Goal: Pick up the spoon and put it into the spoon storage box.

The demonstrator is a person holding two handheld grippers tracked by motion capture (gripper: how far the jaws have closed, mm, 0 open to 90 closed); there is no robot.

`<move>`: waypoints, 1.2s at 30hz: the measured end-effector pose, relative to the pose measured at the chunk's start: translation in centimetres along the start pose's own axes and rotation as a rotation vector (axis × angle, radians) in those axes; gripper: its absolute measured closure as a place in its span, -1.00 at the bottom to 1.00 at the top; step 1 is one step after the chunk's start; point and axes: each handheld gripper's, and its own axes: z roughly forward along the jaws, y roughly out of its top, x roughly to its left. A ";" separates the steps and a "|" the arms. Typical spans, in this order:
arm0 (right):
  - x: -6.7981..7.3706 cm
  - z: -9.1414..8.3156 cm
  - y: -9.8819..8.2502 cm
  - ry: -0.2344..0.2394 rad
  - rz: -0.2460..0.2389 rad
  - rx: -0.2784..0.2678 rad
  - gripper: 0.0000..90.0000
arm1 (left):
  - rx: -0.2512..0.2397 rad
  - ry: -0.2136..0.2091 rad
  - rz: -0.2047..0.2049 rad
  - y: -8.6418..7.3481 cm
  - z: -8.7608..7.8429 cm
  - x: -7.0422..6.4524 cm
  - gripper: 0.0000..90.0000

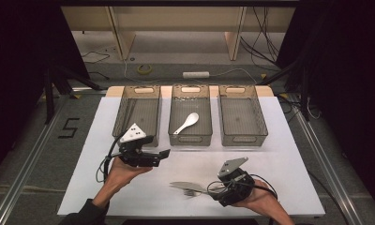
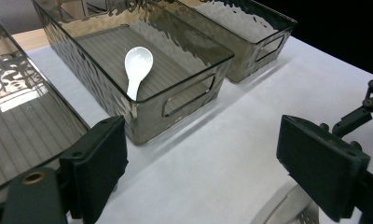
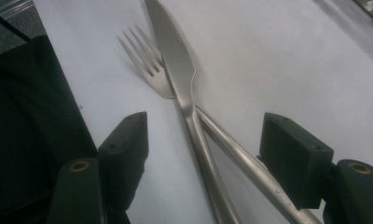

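So the knife [image 3: 177, 65] and fork [image 3: 149, 74] are lying crossed on the white table [image 1: 288, 154], near the person's edge, right of middle; the knife's handle runs over the fork's, and both handles pass between the jaws of the right gripper [image 3: 203, 149]; the pads stand either side and aren't pressing on the metal, so nothing's grabbed; from the high view that gripper [image 1: 210, 190] sits low over the handle ends, blade pointing left. The left gripper [image 2: 201, 163] is wide open with nothing between its pads, hovering over bare table in front of the bins; in the high view it's at [image 1: 163, 154], pointing right. Past it sit three smoky clear bins in a row; the middle bin [image 1: 190, 136] has a white spoon [image 1: 186, 123] lying in it, bowl toward the far end; the left bin [image 1: 138, 91] and right bin [image 1: 242, 138] flank it.
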 end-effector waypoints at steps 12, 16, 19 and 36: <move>0.0 0.6 0.5 0.018 -0.009 0.083 -0.16 | -0.021 0.013 0.004 -1.9 -1.7 -0.2 -0.65; 0.0 0.8 0.7 0.021 -0.014 0.100 -0.16 | -0.035 0.018 0.005 -2.1 -2.2 -0.3 -0.65; -0.1 0.9 0.9 0.028 -0.019 0.122 -0.14 | -0.041 0.019 0.002 -2.2 -2.4 -0.4 -0.65; 0.2 1.8 1.8 0.040 -0.076 0.214 -0.02 | -0.061 0.034 0.006 -3.1 -3.8 -0.4 -0.65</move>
